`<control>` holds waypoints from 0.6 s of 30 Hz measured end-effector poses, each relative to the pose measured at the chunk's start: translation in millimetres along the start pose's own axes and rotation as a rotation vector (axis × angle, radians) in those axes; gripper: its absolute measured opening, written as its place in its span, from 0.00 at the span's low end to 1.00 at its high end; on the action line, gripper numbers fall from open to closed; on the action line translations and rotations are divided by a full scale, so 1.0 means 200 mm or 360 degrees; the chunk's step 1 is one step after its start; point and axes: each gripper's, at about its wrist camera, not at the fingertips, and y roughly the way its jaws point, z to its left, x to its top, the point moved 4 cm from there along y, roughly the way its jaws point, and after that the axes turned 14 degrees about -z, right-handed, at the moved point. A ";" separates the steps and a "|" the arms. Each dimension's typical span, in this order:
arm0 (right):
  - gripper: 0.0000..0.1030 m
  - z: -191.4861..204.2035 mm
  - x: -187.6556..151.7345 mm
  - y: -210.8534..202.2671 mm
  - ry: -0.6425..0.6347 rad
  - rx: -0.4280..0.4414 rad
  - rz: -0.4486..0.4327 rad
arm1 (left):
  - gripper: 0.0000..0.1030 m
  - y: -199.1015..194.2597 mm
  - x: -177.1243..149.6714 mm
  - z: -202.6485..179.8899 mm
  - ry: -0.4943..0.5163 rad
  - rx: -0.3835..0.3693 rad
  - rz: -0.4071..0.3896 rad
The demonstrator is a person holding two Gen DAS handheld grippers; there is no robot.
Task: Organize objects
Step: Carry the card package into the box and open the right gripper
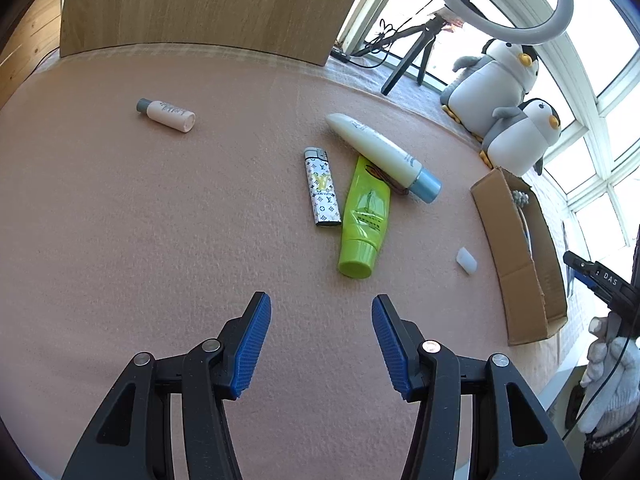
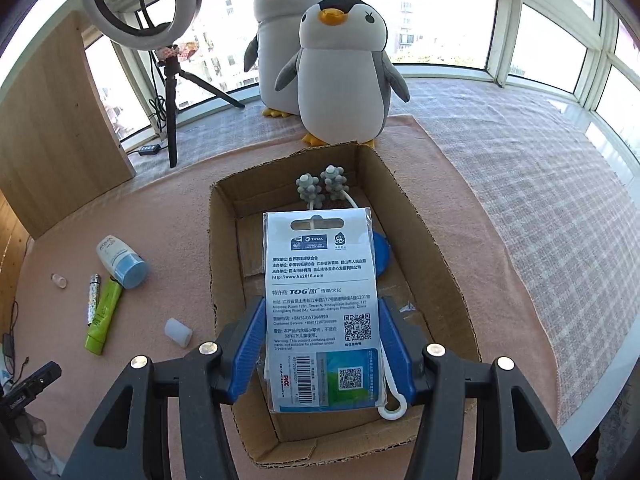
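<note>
Clamped between the right gripper (image 2: 320, 344) pads, a carded packet (image 2: 320, 308) printed "TOTAL", "TOG" and "http://www.ks2016.com" hangs over the cardboard box (image 2: 436, 248); left gripper (image 1: 321, 346) gapes, empty, near the green tube (image 1: 364, 216).

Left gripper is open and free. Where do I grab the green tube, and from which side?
Grip the green tube across its firm round cap end, which points at the left gripper. Come from above, fingers either side. The far flat end lies under the white bottle, and the lighter lies close along the middle of the tube.
</note>
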 end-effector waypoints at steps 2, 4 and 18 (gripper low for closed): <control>0.50 -0.03 0.00 0.01 -0.0003 -0.0012 0.0012 | 0.55 0.02 -0.01 -0.02 -0.0001 -0.0004 0.0010; 0.51 -0.05 0.01 0.02 0.0008 -0.0003 0.0026 | 0.55 0.03 -0.01 -0.04 -0.0001 -0.0012 0.0004; 0.58 -0.02 0.00 0.04 -0.0001 0.0063 0.0044 | 0.55 0.05 0.00 -0.11 0.0004 0.0008 -0.0037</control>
